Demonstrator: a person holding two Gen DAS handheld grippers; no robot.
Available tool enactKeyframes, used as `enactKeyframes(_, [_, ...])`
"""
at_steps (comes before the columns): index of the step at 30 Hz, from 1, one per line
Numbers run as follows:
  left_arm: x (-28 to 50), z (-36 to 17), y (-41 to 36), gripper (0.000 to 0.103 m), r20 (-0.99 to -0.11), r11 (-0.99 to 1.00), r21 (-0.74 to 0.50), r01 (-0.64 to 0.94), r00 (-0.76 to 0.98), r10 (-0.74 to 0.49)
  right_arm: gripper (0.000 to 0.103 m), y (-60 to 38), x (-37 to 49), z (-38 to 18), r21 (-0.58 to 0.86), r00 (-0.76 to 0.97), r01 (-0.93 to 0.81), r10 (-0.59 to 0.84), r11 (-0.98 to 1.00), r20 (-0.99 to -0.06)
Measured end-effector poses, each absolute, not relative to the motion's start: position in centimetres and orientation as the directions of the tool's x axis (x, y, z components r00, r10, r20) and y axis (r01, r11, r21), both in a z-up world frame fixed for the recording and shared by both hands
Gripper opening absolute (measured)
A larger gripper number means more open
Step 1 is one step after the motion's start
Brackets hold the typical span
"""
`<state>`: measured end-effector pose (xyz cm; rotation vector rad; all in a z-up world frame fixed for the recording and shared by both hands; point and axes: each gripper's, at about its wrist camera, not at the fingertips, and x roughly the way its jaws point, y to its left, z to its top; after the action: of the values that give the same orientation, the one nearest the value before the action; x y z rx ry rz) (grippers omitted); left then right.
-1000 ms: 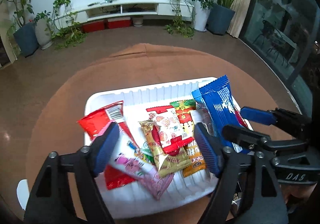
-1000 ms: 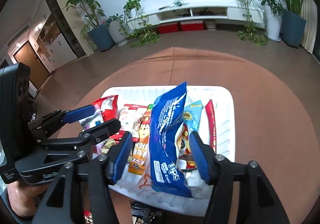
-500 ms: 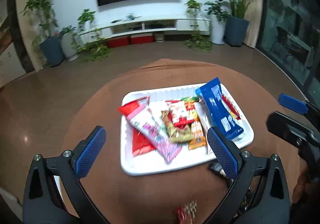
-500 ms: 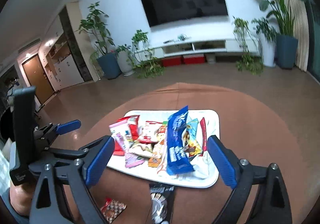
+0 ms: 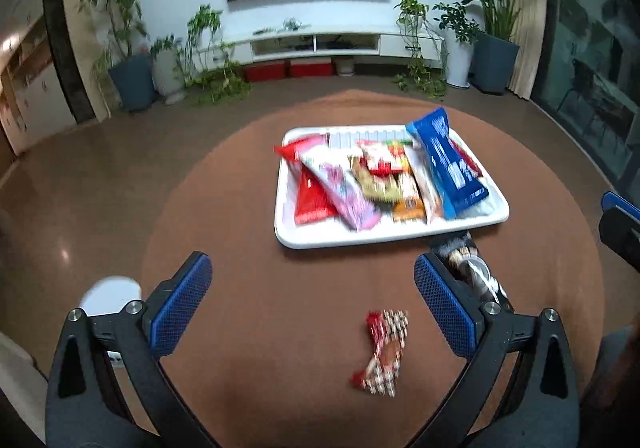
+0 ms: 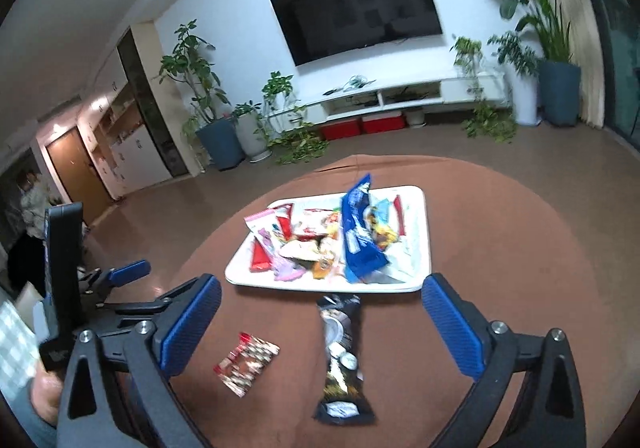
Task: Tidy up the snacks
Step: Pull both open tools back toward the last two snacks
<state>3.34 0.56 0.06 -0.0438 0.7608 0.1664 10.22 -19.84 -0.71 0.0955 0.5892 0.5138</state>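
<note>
Both grippers are spread wide with nothing between the pads. The left gripper [image 5: 312, 308] hangs over the near part of the round brown table [image 5: 248, 207] with its jaws fully apart, and the right gripper [image 6: 320, 324] has its jaws opening, also empty.

The white tray [image 5: 384, 238] sits toward the far side of the table, piled with snack packs lying across each other: a big blue pack [image 5: 448, 163] along its right side, a red pack [image 5: 310, 195] and a pink pack [image 5: 344, 191] on the left, plus a jumble of smaller yellow and orange ones in the middle, a bit blurry.

Two snacks aren't in the tray. A dark wrapper [image 6: 342, 352] lies on the table with its far end just at the tray's near edge. A small red-and-white checkered pack [image 6: 246, 364] lies apart from it, closer to the table's near edge.
</note>
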Motion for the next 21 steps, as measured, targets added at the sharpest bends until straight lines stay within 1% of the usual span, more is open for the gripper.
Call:
enactKeyframes(2, [2.6, -0.7, 1.0, 0.103, -0.704, 0.983, -0.016, -0.181, 0.700, 0.117, 0.103, -19.7, 9.4, -1.0, 0.184, 0.722, -0.441, 0.469, 0.878, -0.509])
enactKeyframes(4, [2.0, -1.3, 1.2, 0.103, -0.714, 0.980, -0.015, -0.197, 0.689, 0.127, 0.103, -19.4, 9.0, -1.3, 0.163, 0.719, -0.450, 0.464, 0.878, -0.518])
enactKeyframes(7, [1.1, -1.7, 1.2, 0.103, -0.716, 0.978, -0.001, -0.211, 0.683, 0.146, 0.103, -19.4, 8.8, -1.9, 0.177, 0.703, -0.450, 0.470, 0.875, -0.534])
enactKeyframes(10, [0.7, -1.6, 1.1, 0.103, -0.709, 0.977, 0.039, -0.211, 0.683, 0.176, 0.103, -19.1, 8.8, -2.2, 0.174, 0.697, -0.445, 0.462, 0.878, -0.548])
enactKeyframes(21, [0.7, -2.0, 1.2, 0.103, -0.729, 0.969, 0.088, -0.232, 0.648, 0.222, 0.103, -17.8, 8.1, -3.0, 0.146, 0.669, -0.463, 0.452, 0.874, -0.590])
